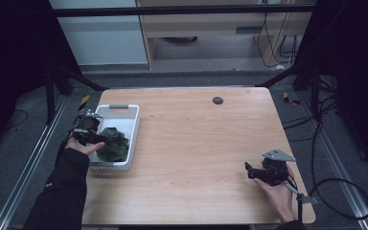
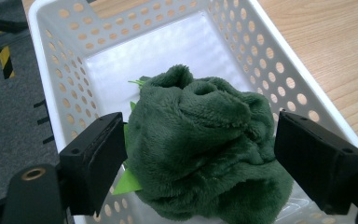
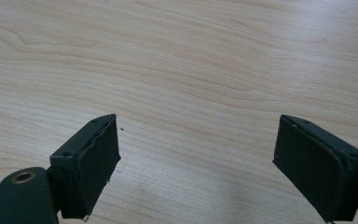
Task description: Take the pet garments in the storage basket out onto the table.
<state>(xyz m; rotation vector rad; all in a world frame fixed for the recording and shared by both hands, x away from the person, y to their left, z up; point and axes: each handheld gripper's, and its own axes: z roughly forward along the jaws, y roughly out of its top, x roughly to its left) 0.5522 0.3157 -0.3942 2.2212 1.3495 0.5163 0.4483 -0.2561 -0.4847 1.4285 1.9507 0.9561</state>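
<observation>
While your left gripper stands spread around the soft green plush cloth in the white perforated basket, pinch its bulging middle. Your right gripper gapes empty

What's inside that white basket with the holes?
A crumpled dark green plush cloth lies in the white basket, with bright green bits peeking out beneath it. Whatever else lies under the cloth is covered.

**Wooden table and what rests on it**

The light wooden table carries a white perforated basket — set at its left edge, toward the far corner. A small dark round spot sits well right of the basket, near the far edge — whether hole or cap cannot be told.
</observation>
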